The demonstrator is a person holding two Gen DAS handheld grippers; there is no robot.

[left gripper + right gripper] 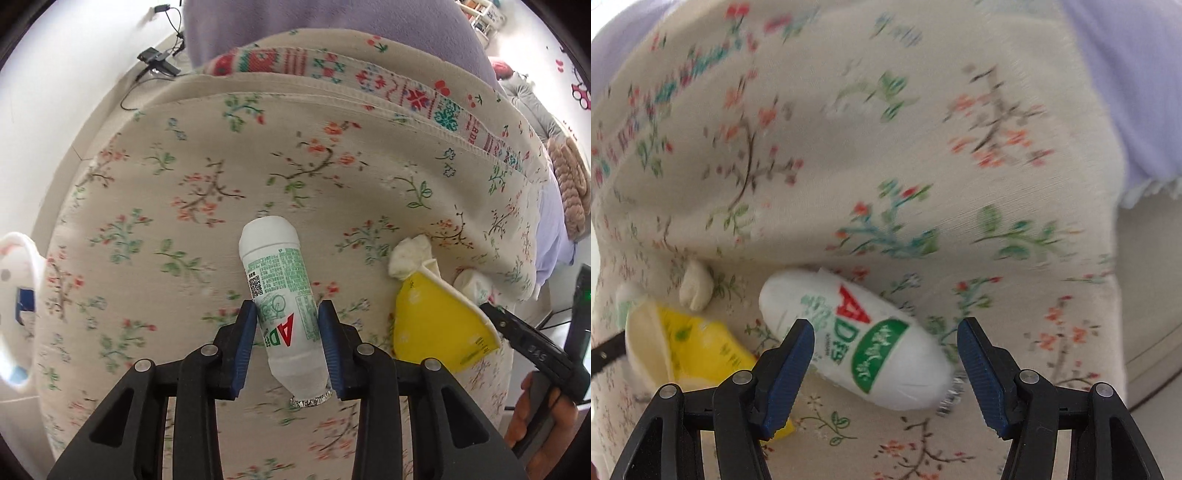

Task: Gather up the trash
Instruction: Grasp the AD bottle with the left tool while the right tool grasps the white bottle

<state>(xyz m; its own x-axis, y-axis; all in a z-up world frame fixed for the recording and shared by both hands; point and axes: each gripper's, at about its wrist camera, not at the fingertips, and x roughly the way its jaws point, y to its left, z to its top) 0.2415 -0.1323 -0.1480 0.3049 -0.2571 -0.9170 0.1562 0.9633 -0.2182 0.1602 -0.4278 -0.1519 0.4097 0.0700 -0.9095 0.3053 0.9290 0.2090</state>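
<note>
A white AD drink bottle with green print and a foil mouth sits between the blue pads of my left gripper, which is shut on it above the floral bedspread. A yellow paper cup, crushed, lies to the right with a crumpled tissue at its top. In the right wrist view a second white AD bottle lies on the floral cover. My right gripper is open around it, not touching. The yellow cup and a tissue scrap lie left.
A white container rim shows at the far left edge. The other gripper's black body and a hand are at the right. A lilac sheet lies beyond the cover. Folded blankets lie at far right.
</note>
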